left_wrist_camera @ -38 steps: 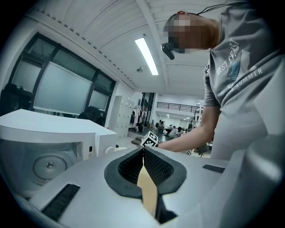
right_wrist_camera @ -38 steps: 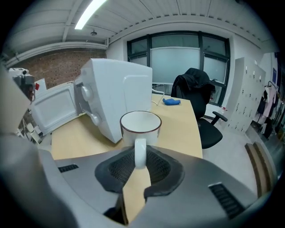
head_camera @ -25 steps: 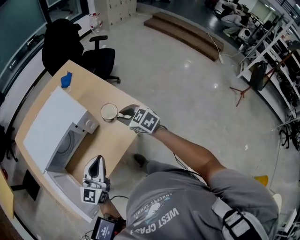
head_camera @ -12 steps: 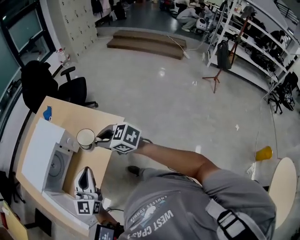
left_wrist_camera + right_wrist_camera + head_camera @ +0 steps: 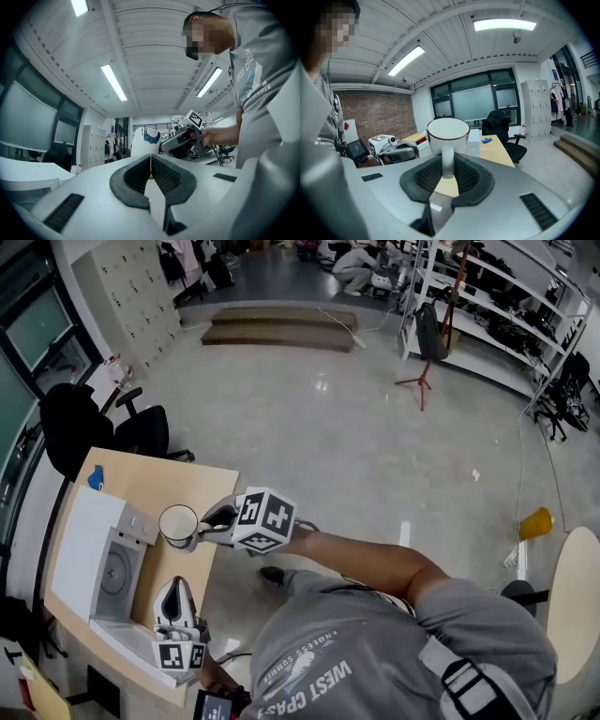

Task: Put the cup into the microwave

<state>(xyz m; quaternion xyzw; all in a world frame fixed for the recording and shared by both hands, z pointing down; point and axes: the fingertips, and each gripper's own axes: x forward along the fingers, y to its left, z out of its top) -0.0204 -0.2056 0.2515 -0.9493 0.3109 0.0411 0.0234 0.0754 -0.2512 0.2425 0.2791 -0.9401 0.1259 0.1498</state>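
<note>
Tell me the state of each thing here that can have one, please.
cup, upright, held by its handle in the air above the desk
microwave, door open, nothing seen inside
right gripper, shut on the cup's handle
left gripper, jaws together, empty
</note>
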